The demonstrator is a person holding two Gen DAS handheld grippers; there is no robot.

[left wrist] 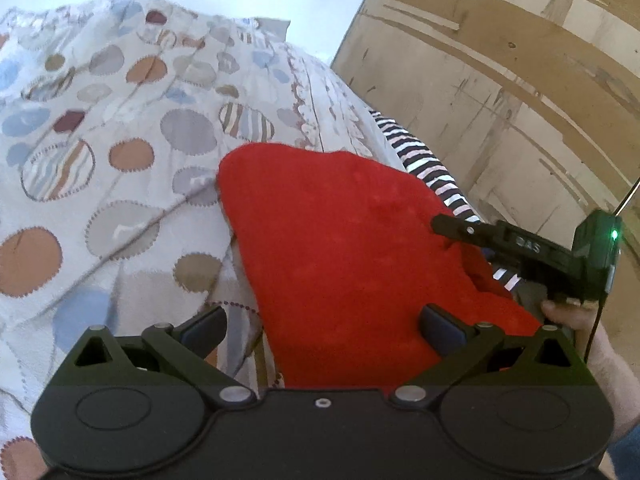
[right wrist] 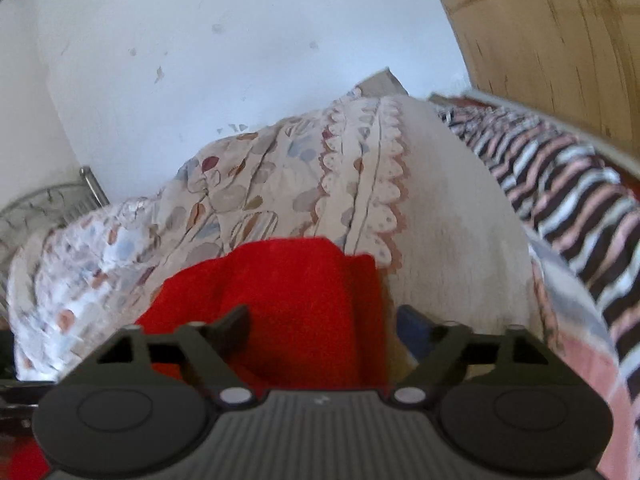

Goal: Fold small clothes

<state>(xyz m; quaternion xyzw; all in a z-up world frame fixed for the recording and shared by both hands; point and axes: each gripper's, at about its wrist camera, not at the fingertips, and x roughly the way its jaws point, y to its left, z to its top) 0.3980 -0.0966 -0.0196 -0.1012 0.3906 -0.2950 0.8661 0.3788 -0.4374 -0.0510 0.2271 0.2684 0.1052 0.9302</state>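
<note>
Red cloth [left wrist: 352,248], a small fleecy garment or towel whose exact kind cannot be told, lies draped over the patterned bedspread [left wrist: 120,128], its near edge reaching back under both tools. In the left wrist view it spreads as a rough triangle with a rounded far corner, and it looks bunched, not yet squared into a fold. The left gripper [left wrist: 324,328] stands with its fingers spread wide, one over the bedspread and one over the red fabric, gripping nothing; that open stance suits either a release or a fresh reach for an edge. The right gripper [right wrist: 324,328] is also spread wide in its own view, the cloth lying between and below its fingers, with no sign of a pinch. In the left view its dark fingertip touches the cloth's right-hand edge, probably to pin or catch that side. A striped fabric [right wrist: 560,184] lies along the bed's right side, just beside the red piece, likely another item waiting. Behind the bed rise a pale wall [right wrist: 240,60] and a wooden panel [left wrist: 500,60].
</note>
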